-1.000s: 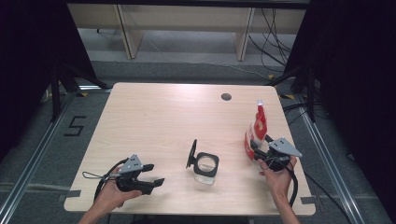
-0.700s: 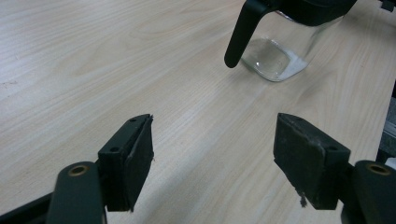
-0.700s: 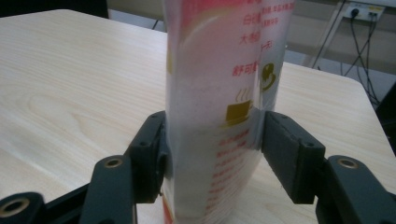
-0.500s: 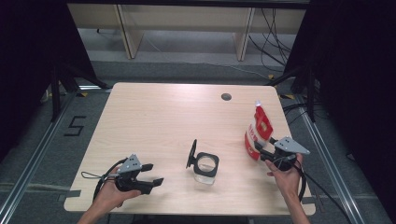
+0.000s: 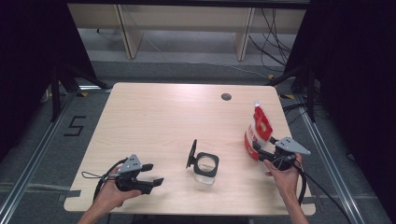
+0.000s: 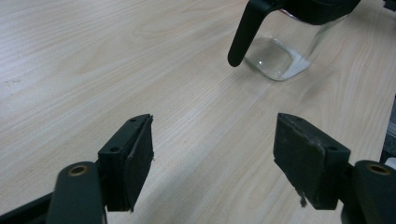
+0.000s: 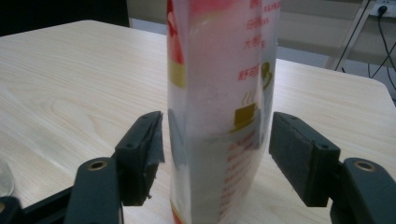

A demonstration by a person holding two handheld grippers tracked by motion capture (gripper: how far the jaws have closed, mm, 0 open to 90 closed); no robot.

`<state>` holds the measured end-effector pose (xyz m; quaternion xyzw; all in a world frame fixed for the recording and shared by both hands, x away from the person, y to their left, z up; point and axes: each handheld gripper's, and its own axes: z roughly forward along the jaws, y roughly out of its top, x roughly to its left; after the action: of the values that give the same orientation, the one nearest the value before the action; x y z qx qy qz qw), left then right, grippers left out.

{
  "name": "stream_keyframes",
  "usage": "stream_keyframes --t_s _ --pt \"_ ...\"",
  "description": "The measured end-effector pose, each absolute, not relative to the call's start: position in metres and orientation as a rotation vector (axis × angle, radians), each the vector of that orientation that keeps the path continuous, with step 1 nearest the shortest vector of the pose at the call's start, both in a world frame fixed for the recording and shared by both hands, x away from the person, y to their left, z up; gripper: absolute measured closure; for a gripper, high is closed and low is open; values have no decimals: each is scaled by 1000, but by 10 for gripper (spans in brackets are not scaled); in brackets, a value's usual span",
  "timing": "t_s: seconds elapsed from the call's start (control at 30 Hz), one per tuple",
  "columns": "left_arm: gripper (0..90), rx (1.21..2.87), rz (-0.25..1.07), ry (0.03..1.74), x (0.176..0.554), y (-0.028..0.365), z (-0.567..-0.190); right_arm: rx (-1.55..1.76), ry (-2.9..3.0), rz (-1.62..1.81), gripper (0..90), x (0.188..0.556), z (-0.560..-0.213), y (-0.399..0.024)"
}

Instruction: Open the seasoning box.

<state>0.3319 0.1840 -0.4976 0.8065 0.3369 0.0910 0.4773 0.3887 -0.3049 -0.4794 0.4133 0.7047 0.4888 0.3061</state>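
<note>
A red and white pouch stands upright on the table's right side. My right gripper straddles its lower part. In the right gripper view the pouch sits between the two pads with a thin gap on each side; the jaws of my right gripper have just been opening. A glass jar with a black collar and its flip lid raised stands near the front centre. My left gripper rests open at the front left, pointing at the jar, with nothing between its pads.
The wooden table has a round cable hole near its far edge. Cables trail from both grippers over the front edge. Beyond the table are shelf legs and loose floor cables. Dark curtains flank both sides.
The pouch, leaning and squeezed a second ago, now stands straight. The right hand has shifted slightly to the right and its jaws stand wider. The left hand has not moved.
</note>
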Motion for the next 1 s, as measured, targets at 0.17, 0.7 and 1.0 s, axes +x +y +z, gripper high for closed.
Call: stream_keyframes --t_s 0.17,0.7,1.0 --pt "285 1990 230 812 332 185 -498 1103 1861 1274 321 390 -481 -302" --pt "285 1975 218 824 331 183 -498 1118 1857 1268 280 392 -482 -299" --pt "285 1984 239 806 332 184 -497 1098 1841 1272 279 395 -485 -296"
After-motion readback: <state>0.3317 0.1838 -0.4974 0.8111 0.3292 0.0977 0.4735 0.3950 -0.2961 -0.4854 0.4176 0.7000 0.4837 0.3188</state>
